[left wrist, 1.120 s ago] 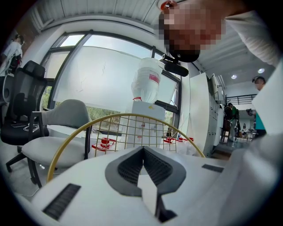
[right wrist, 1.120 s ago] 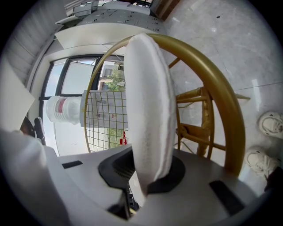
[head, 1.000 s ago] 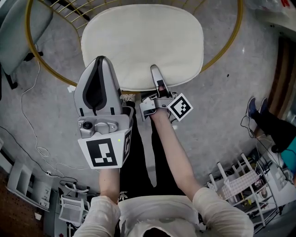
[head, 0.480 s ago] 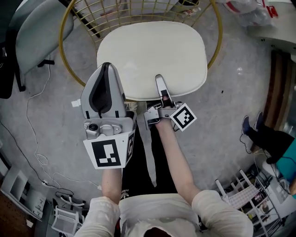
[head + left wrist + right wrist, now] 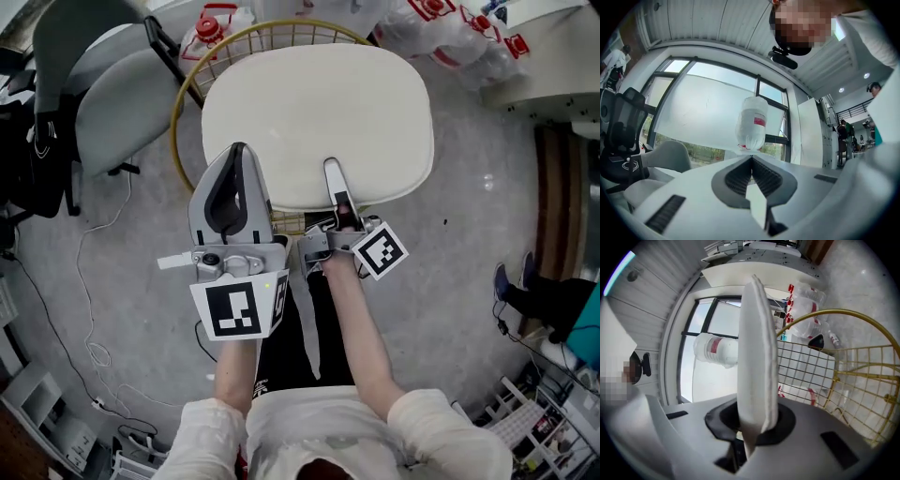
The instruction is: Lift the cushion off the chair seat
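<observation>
Cushion (image 5: 319, 122) is hanging just above the gold wire chair (image 5: 272, 36), probably clear of its seat. Over the chair's near rim, our left gripper (image 5: 239, 150) is pinching only air, while our right gripper (image 5: 331, 169) is clenching the cushion's edge. We are advising a level, slow rise, gripping firmly.

Cream oval cushion (image 5: 314, 122), approx level, over chair (image 5: 244, 42)

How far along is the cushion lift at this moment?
Done: the right gripper is clamped on the cushion at its near edge. In hand: the lift, with a gap showing between cushion and the gold wire chair in the right gripper view. Remaining: clearing the far edge, which I cannot confirm. The left gripper is shut, apparently on nothing.
</observation>
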The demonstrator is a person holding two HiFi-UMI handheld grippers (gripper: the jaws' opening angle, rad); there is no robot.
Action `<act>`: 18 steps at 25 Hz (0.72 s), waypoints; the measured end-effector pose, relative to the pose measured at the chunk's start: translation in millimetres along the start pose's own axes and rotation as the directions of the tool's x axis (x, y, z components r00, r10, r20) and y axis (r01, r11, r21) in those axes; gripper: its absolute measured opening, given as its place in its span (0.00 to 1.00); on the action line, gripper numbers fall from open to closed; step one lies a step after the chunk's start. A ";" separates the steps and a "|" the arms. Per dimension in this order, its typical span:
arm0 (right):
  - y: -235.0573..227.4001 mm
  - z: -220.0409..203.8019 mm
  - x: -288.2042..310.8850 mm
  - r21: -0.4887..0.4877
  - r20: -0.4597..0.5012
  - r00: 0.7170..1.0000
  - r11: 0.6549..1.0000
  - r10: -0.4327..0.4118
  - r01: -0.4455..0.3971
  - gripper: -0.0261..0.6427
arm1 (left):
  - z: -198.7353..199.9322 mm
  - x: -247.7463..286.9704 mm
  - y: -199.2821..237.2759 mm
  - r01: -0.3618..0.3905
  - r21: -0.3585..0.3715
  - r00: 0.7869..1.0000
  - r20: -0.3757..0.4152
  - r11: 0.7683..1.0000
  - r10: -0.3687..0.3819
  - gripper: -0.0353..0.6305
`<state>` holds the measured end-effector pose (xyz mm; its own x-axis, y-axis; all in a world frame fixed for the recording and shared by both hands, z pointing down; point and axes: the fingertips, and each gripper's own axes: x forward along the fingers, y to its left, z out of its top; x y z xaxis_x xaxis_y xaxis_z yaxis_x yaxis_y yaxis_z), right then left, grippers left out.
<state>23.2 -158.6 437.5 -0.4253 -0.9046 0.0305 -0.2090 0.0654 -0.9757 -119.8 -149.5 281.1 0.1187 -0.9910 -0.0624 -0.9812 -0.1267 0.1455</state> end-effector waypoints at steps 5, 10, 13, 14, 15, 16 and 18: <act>94.6 25.3 27.8 -0.034 0.068 0.988 0.990 0.139 -0.137 0.10 | 77.0 10.3 2.6 0.004 -0.025 0.996 0.092 1.000 -0.002 0.07; 202.2 49.9 18.5 -0.072 0.072 0.975 0.976 0.212 -0.207 0.10 | 171.0 -0.9 -9.5 -0.007 -0.008 0.990 0.137 1.000 0.008 0.07; 275.0 73.9 23.5 -0.148 0.058 0.959 0.953 0.276 -0.265 0.10 | 230.5 1.1 -19.5 -0.007 0.041 0.985 0.172 0.999 0.000 0.07; 300.3 82.4 27.7 -0.181 0.054 0.951 0.940 0.303 -0.289 0.10 | 251.0 3.6 -21.3 -0.008 0.055 0.981 0.192 0.998 -0.003 0.07; 325.6 90.3 31.4 -0.216 0.052 0.941 0.924 0.333 -0.315 0.10 | 270.7 5.7 -22.8 -0.007 0.066 0.977 0.214 0.998 -0.008 0.07; 349.7 96.9 32.7 -0.252 0.051 0.930 0.906 0.363 -0.340 0.10 | 288.2 6.4 -25.0 -0.002 0.073 0.972 0.233 0.997 -0.015 0.07; 388.5 103.9 25.2 -0.303 0.050 0.914 0.878 0.402 -0.370 0.10 | 312.3 0.6 -32.7 0.021 0.074 0.970 0.241 0.997 -0.038 0.07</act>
<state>22.8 -199.7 36.7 -0.4291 -0.8216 -0.3752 -0.2931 0.5196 -0.8025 -135.2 -132.2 -32.0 0.1157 -0.9457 -0.3039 -0.9872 -0.1434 0.0703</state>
